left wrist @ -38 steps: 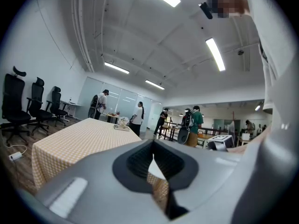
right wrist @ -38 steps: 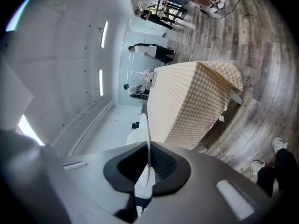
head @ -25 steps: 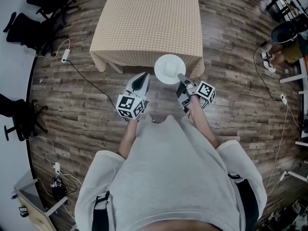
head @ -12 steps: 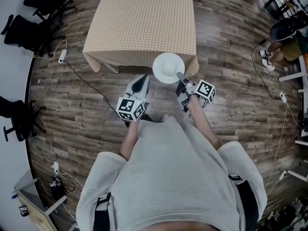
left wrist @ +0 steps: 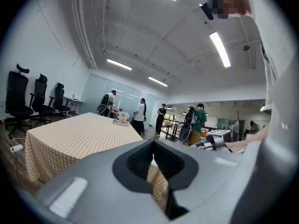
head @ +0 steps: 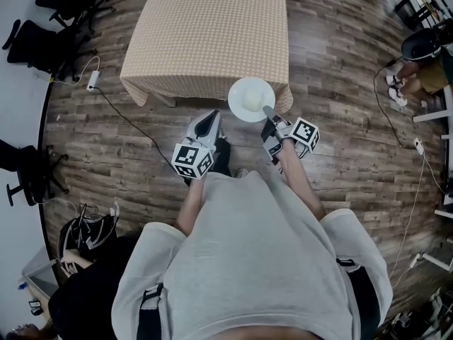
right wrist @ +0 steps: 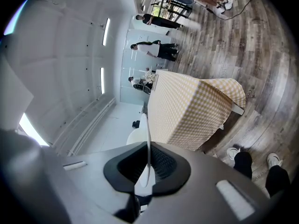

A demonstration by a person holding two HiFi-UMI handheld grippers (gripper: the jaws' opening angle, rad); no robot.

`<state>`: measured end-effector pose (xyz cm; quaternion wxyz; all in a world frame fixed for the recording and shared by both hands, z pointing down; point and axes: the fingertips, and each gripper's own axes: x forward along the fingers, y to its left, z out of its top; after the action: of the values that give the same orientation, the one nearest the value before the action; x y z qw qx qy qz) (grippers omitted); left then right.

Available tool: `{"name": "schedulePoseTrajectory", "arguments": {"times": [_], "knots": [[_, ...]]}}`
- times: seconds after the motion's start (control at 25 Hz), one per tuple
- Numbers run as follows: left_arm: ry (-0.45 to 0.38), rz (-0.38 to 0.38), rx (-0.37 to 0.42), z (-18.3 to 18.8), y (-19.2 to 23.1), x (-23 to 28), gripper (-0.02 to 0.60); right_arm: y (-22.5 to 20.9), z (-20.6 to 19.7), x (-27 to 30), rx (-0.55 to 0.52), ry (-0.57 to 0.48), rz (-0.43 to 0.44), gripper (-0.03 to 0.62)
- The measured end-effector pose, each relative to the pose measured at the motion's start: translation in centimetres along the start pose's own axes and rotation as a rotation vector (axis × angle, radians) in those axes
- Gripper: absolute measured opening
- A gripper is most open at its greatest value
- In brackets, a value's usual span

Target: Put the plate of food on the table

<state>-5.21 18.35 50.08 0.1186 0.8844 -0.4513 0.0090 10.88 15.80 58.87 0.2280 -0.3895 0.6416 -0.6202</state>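
Observation:
A white plate (head: 251, 99) with pale food on it hangs in the air just off the near right corner of the table (head: 205, 34), which wears a beige checked cloth. My right gripper (head: 268, 112) is shut on the plate's near rim. In the right gripper view the plate (right wrist: 147, 139) shows edge-on between the pads, with the table (right wrist: 187, 106) beyond it. My left gripper (head: 212, 115) is held beside it to the left, shut and empty. In the left gripper view its jaws (left wrist: 153, 146) meet, with the table (left wrist: 70, 139) ahead.
Black office chairs (head: 49, 20) stand at the far left, with a power strip and cable (head: 95, 82) on the wood floor. A person with a dark bag (head: 85, 236) is at the lower left. Several people (left wrist: 140, 115) stand behind the table.
The holder has stepped a little closer to the table, one shoe now forward between the grippers. A person with a bag has come into view at the lower left. The plate stays gripped.

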Motion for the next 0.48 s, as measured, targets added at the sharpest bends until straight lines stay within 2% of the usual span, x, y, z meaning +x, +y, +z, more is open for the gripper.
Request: {"name": "schedulePoseTrajectory", "arguments": {"times": [0.28, 0.48], "knots": [[-0.001, -0.005, -0.005, -0.2, 0.6, 1.6, 0.009, -0.2, 1.6, 1.1, -0.005, -0.006, 0.001, 0.009], [0.005, -0.007, -0.011, 0.2, 2.6, 3.3, 0.008, -0.1, 2.5, 3.2, -0.007, -0.007, -0.02, 0.009]]}}
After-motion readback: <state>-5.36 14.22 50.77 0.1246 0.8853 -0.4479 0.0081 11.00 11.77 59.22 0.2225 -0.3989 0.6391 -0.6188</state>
